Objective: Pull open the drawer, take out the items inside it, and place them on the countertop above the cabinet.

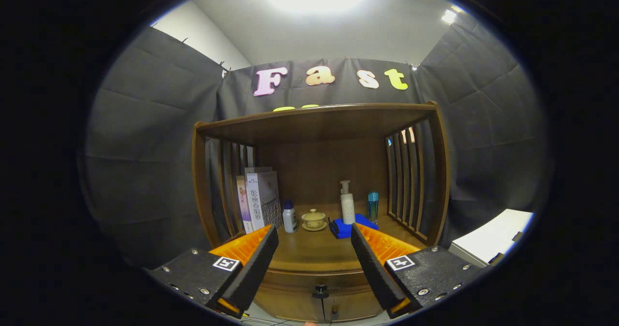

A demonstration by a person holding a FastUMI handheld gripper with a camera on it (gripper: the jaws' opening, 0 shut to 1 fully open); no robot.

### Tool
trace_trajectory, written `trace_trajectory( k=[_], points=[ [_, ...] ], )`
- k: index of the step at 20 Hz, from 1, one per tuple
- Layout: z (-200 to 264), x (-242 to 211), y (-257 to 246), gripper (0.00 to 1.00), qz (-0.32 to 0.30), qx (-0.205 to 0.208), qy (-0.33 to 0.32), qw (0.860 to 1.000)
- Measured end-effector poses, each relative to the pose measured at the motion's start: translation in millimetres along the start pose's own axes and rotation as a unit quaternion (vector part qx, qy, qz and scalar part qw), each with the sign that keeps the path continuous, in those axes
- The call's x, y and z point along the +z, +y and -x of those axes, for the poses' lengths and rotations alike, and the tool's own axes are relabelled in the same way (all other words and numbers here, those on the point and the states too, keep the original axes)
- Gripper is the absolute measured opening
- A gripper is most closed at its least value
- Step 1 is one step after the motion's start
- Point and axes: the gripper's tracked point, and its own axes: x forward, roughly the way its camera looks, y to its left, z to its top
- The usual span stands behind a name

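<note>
Wooden drawer [316,306] (shut, dark knob [319,292]) sits low between spread fingers [314,258], nothing gripped; countertop [309,253] beyond.

The gripper [314,260] is hovering in front of a wooden cabinet [319,123], its jaws standing wide apart with nothing between them. Below and between the fingers, a dark knob [319,292] is showing on what is probably the drawer front [309,299], which is sitting closed. Beyond the fingers, the surface [314,248] is carrying a row of things: upright books [258,200] leaning against the left slatted side, a small white bottle with a blue cap [289,216] just beside them, a lidded cup on a saucer [314,219], a white pump bottle [347,205] standing at a blue cloth [346,228], and a blue tumbler [373,206] near the right slats.
</note>
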Motion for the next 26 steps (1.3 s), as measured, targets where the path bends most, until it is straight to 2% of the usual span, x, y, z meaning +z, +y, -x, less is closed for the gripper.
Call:
trace_trajectory(
  k=[9,17,20,26],
  points=[
    [-10,-28,4,0.94,0.010,0.007,0.031,0.999],
    [-27,-60,-2,0.95,-0.002,-0.008,0.045,0.999],
    [-39,-80,8,0.93,0.044,-0.013,0.040,0.998],
    [-59,-169,9,0.95,0.127,-0.041,0.093,0.987]
  ],
)
